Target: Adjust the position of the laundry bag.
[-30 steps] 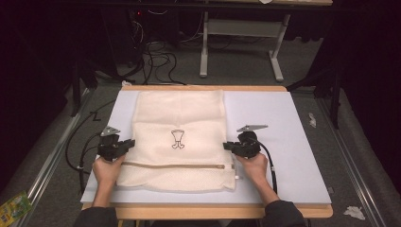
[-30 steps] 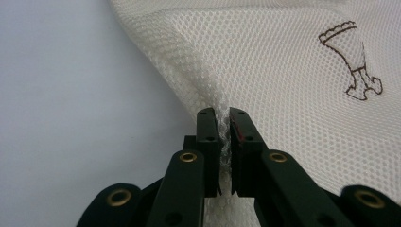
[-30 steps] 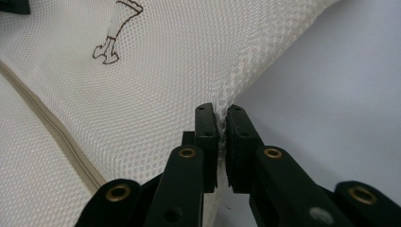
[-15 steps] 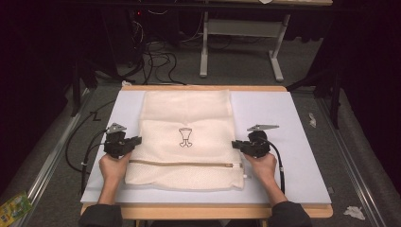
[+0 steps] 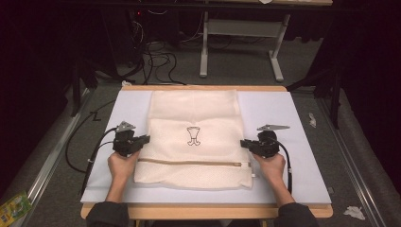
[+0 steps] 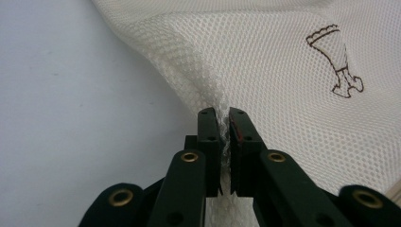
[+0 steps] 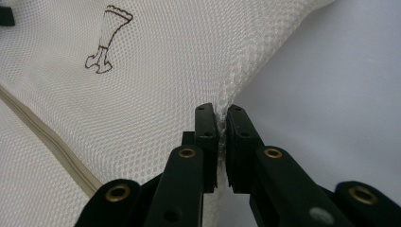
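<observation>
High view: left tool [image 5: 145,138] and right tool [image 5: 244,143] each pinch the mesh bag [image 5: 194,113]'s side edges; pinched mesh hidden between jaws.

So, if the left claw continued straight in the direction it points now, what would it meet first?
The left claw is already shut on the edge of the mesh bag. Straight ahead lies more of that mesh, probably toward the small brown printed figure; depth is unclear.

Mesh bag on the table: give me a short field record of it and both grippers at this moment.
item: cream mesh bag lying flat, zipper near the person's edge, small brown emblem mid-panel
surface: white board
left gripper: shut on the bag's left edge
right gripper: shut on the bag's right edge
bag edges: raised slightly at both grips
</observation>
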